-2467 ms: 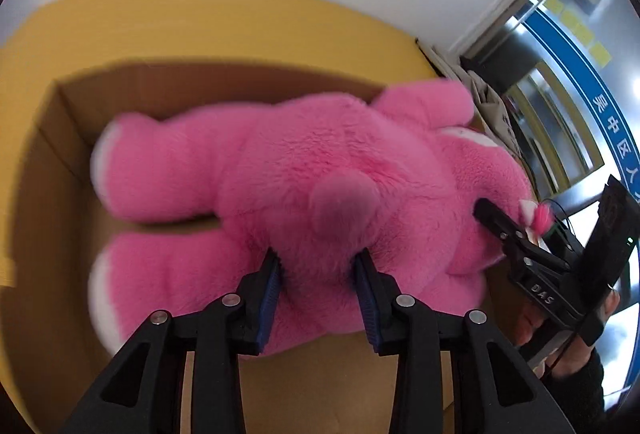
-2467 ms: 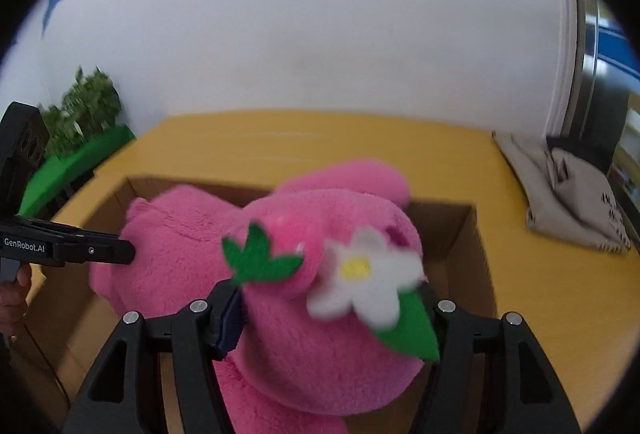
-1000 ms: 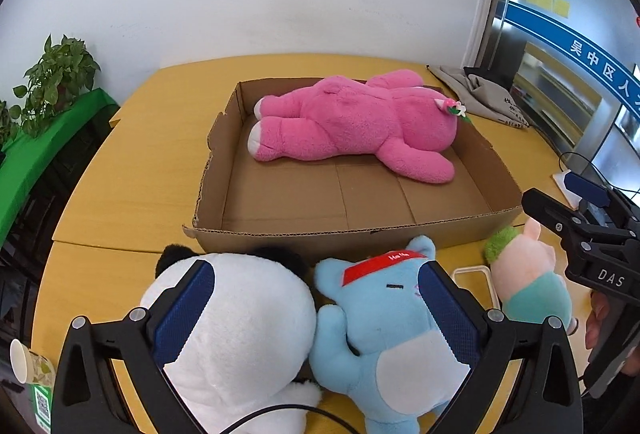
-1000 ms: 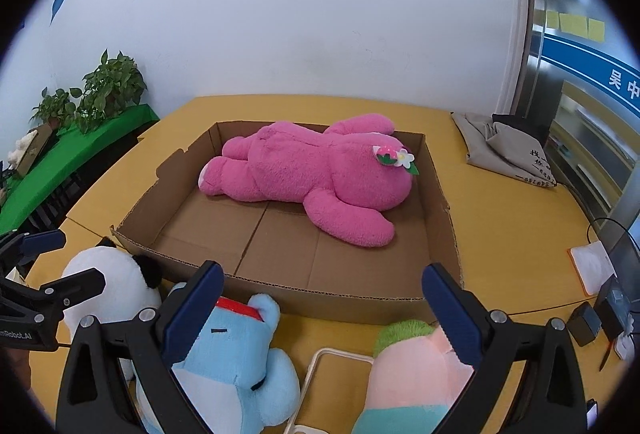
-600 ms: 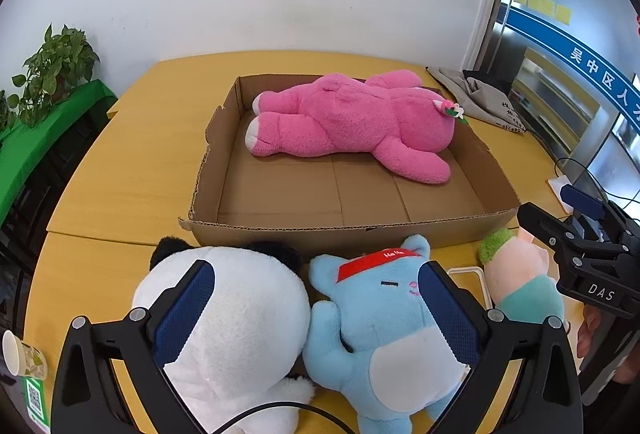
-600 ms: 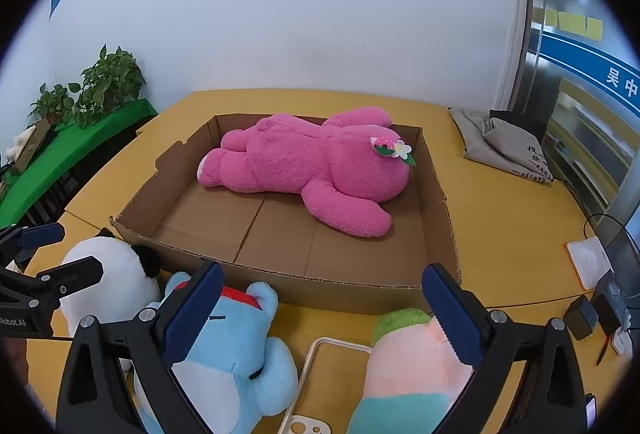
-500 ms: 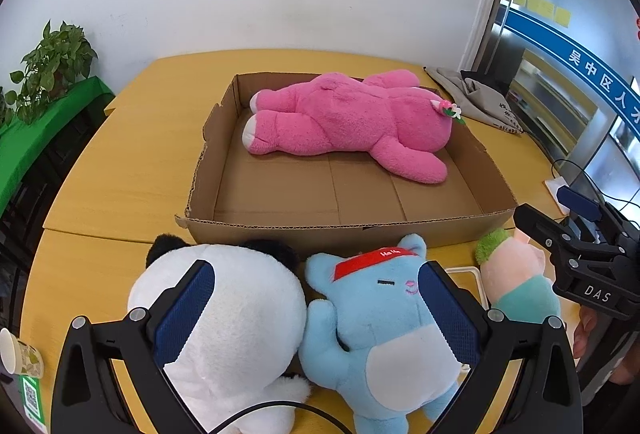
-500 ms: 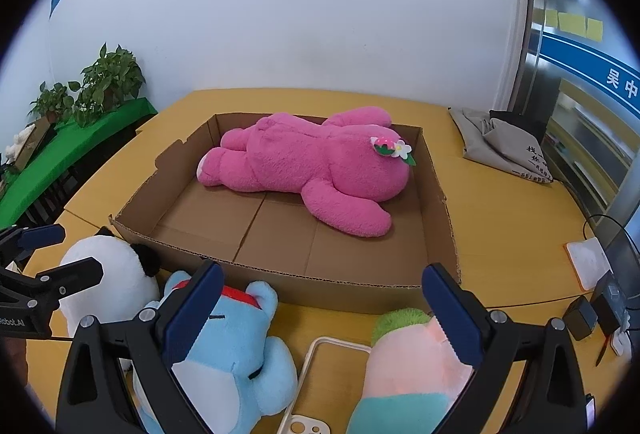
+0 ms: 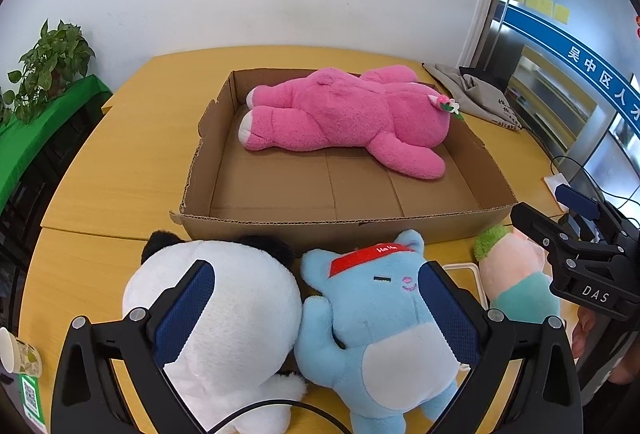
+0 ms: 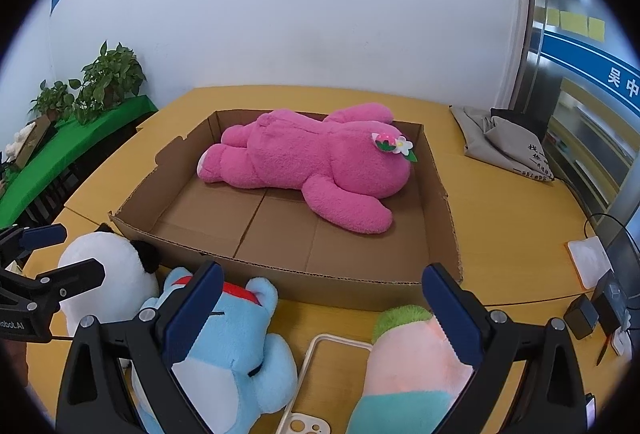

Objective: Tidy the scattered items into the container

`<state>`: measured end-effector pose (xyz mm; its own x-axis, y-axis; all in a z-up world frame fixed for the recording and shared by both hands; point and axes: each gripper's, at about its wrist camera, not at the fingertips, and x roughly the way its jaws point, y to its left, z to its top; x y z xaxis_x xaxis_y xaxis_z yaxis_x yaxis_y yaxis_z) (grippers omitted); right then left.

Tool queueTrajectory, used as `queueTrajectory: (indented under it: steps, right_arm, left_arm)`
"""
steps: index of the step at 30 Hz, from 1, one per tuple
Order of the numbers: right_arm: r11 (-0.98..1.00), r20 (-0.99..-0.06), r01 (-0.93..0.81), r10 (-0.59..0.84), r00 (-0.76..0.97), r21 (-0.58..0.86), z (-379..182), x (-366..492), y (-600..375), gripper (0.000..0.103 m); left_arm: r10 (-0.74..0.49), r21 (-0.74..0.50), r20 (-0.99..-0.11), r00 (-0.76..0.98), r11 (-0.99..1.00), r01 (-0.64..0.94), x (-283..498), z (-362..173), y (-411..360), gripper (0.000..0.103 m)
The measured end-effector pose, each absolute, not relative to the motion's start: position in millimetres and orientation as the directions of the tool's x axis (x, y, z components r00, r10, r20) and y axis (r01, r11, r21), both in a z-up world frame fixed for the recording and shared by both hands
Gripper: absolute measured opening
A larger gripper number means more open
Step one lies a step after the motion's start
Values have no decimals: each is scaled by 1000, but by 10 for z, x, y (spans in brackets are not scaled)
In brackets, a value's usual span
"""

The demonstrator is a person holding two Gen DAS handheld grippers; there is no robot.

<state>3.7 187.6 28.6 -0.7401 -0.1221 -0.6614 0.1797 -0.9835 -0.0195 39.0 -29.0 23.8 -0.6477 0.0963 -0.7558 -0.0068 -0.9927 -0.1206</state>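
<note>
Lying face down in the cardboard box, the pink plush bear is free of both grippers, whereas 2.5 seconds ago each one was clamped on it, the left at its rump and the right at its head; since then both have drawn back to the near side of the table, and over the last second the views have hardly changed. The left gripper now stands with its jaws spread wide and holds nothing, framing the white panda plush and the blue plush that lie side by side, touching, just in front of the box's near wall. The right gripper is likewise wide open and empty, above the blue plush and the peach and teal plush, with a clear phone case flat on the table between them. The bear is bright pink and fuzzy, with pale foot pads and a small strawberry-and-flower ornament on its head; it stretches along the far half of the box, one arm flung towards the near side. Its face is pressed down and hidden. The panda's front is turned away, the lower bodies of the three near toys are cut off by the picture edges or hidden behind the fingers, and a paper cup shows only partly at the left wrist view's edge.
</note>
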Motion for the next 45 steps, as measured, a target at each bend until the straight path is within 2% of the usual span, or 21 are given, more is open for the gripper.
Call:
queueTrajectory:
  steps: [34,45]
  right_arm:
    - [-985,-666,169,-116,-737,-16,270,11,1877,100]
    - [-981,-669,192,-140,-730,-4,293,74,1781,100]
  left_arm:
    - [117,-141,-750,-650,-990,-16,371,236,-338,103]
    - [113,-149,-748,-654,-989,-1,587,225,-659,103]
